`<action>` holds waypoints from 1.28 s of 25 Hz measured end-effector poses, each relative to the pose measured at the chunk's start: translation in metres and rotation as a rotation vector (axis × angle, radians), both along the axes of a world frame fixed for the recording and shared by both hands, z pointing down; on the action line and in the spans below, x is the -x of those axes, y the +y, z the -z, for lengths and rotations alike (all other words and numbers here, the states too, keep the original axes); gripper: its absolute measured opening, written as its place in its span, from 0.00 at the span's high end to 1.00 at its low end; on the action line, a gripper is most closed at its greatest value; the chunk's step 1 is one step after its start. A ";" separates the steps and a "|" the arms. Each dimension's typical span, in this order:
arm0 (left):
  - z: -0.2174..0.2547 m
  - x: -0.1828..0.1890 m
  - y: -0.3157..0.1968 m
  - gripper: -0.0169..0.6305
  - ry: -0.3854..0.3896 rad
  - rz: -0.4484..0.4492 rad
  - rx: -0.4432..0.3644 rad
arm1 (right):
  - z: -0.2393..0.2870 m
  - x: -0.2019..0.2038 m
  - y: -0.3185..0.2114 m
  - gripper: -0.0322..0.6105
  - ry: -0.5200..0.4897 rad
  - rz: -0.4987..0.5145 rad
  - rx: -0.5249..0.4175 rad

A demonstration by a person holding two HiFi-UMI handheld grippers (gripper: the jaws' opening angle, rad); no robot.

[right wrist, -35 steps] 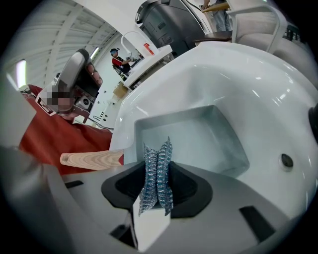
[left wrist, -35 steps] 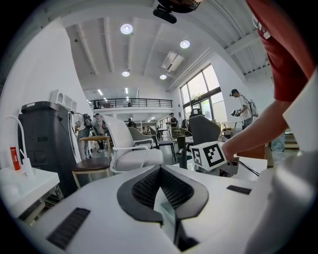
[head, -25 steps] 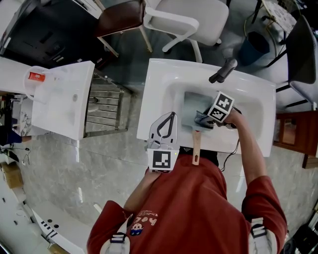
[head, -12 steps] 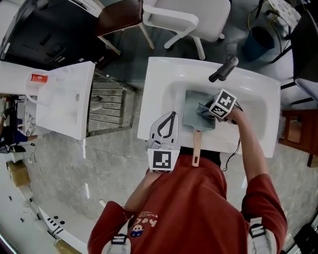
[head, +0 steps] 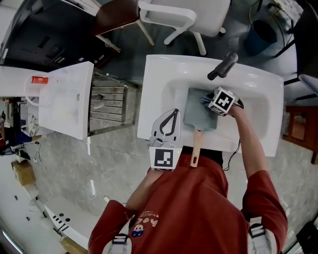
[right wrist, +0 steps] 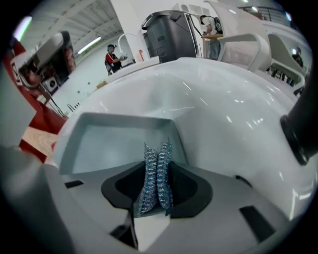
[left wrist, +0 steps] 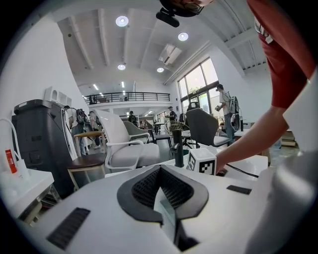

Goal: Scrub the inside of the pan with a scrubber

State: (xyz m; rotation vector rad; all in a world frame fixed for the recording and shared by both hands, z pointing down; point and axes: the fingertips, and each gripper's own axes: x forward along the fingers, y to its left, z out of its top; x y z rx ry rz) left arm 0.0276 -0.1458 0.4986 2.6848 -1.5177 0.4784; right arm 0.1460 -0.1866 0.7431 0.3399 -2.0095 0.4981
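A square grey pan lies in the white sink, its wooden handle pointing over the front rim toward me. My right gripper is shut on a blue-silver mesh scrubber and hangs over the pan's far right corner. From the right gripper view, the scrubber sticks out between the jaws, just above the pan's near wall. My left gripper hovers over the sink's front left rim beside the pan, its jaws shut with nothing in them.
A dark faucet rises at the sink's far rim, close to my right gripper. A metal rack and a white counter stand to the left. A white chair and a brown stool are behind the sink.
My right gripper has carried the scrubber from the pan's middle toward its far right corner. The left gripper has stayed by the sink's front rim.
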 end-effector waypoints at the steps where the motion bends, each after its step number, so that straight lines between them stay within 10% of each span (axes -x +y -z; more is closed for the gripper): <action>1: -0.001 0.000 0.000 0.96 0.001 0.001 0.004 | -0.005 -0.004 -0.003 0.72 0.010 0.009 -0.024; 32: 0.018 0.003 0.009 0.96 0.082 -0.021 -0.038 | 0.030 -0.020 0.008 0.70 0.025 -0.212 -0.189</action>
